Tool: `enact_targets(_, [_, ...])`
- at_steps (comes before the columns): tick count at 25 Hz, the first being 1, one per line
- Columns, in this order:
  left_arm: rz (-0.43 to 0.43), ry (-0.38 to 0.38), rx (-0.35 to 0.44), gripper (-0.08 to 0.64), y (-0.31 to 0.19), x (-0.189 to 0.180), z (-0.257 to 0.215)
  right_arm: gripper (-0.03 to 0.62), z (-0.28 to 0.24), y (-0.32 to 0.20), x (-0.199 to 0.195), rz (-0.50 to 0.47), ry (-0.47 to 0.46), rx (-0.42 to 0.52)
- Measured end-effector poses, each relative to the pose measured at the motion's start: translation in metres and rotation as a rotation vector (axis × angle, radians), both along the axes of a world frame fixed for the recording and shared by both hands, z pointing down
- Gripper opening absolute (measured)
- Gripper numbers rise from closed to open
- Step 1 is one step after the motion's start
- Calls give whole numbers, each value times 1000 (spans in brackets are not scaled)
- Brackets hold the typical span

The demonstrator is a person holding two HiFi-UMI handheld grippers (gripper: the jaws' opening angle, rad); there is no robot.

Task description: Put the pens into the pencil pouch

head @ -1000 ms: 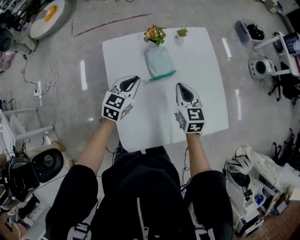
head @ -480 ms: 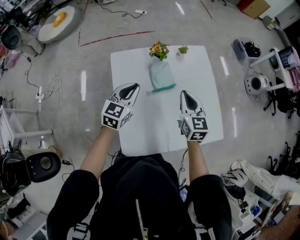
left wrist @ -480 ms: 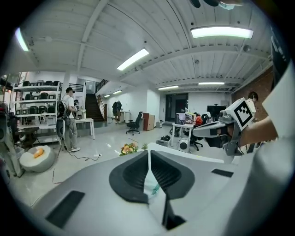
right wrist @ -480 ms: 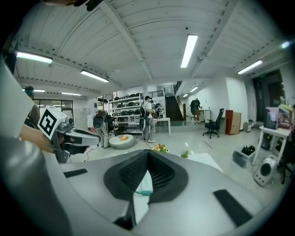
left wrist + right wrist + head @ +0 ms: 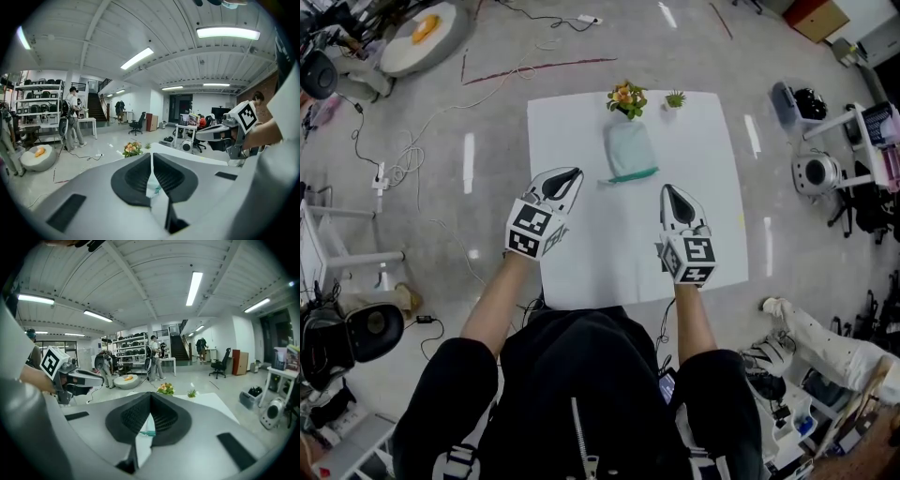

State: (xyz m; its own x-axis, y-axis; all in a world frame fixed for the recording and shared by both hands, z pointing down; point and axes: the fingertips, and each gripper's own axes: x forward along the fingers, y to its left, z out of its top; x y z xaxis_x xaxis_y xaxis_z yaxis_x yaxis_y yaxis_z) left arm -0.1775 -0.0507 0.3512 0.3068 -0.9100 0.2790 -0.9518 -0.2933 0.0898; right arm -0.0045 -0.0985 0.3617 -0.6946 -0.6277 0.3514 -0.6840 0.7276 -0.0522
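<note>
Grey workshop floor all round, with cables and stools about, and in the middle a white table (image 5: 581, 131). The pouch (image 5: 629, 154) lies toward the table's 12 o'clock. It is pale green with a darker teal edge on the side facing the person, and I can't tell whether that edge is zipped. Just past it, at the far rim, stand flowers (image 5: 625, 97), with a small plant (image 5: 675, 97) at about 1 o'clock. No pens show anywhere on the table.

The left gripper (image 5: 570, 175) hangs at roughly 8 o'clock from the pouch and the right gripper (image 5: 668, 191) at roughly 4 o'clock. Both are over bare table and apart from the pouch. Each has its jaws pressed together with nothing between them.

With no pens lying out and both grippers empty, I'd judge the loading is done rather than not yet begun, though nothing shows what is inside the pouch. If a move remains, it is probably the zip. One gripper would have to pin the soft pouch flat while the other pinches the small tab and draws it along.
</note>
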Motion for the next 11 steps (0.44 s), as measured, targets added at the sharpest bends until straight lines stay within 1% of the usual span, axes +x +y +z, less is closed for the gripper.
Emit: enact_targets(11, [-2,8,-19,35,4,2,11,8,11,3,1,-11,8,-20])
